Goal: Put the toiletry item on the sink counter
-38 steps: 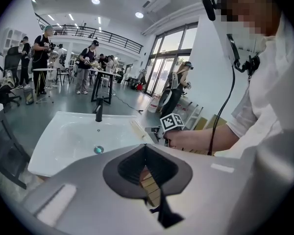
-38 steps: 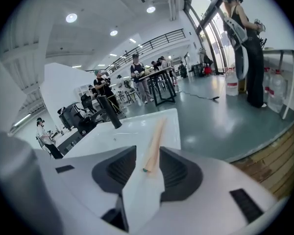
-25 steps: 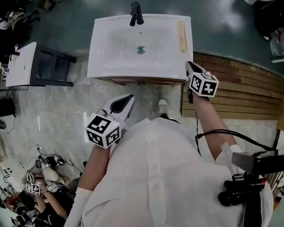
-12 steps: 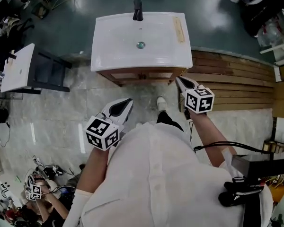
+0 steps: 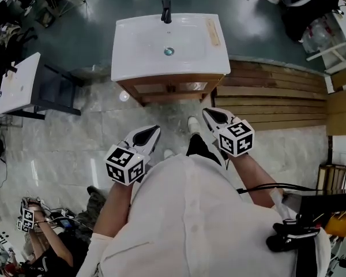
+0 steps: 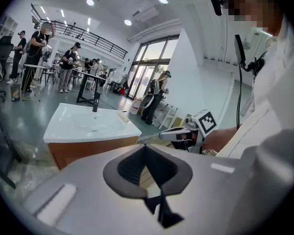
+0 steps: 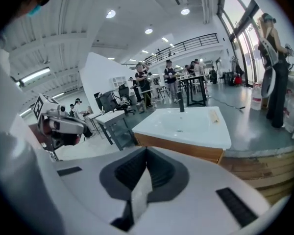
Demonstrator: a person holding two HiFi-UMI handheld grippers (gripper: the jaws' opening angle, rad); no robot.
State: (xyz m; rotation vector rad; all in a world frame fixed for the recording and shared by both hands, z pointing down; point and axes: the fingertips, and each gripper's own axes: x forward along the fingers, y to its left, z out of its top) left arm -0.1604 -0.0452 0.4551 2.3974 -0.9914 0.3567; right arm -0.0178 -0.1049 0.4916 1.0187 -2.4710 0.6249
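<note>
The white sink counter (image 5: 170, 45) with a black faucet (image 5: 166, 10) stands at the top of the head view. A pale, slim toiletry item (image 5: 212, 32) lies on its right rim, and also shows in the gripper views (image 6: 122, 117) (image 7: 214, 115). Both grippers hang over the floor, well short of the sink. My left gripper (image 5: 154, 130) is shut, its tips (image 6: 146, 147) meeting with nothing between them. My right gripper (image 5: 207, 112) is also shut and empty (image 7: 147, 150).
A dark side table with a white top (image 5: 20, 82) stands left of the sink. A wooden plank platform (image 5: 277, 97) runs along the right. The person's white shoe (image 5: 193, 124) is on the marble floor. Another person (image 5: 40, 235) crouches at the lower left.
The right gripper has drawn back from the sink's front right corner toward the body. The sink sits farther away in the head view. The left gripper has barely moved.
</note>
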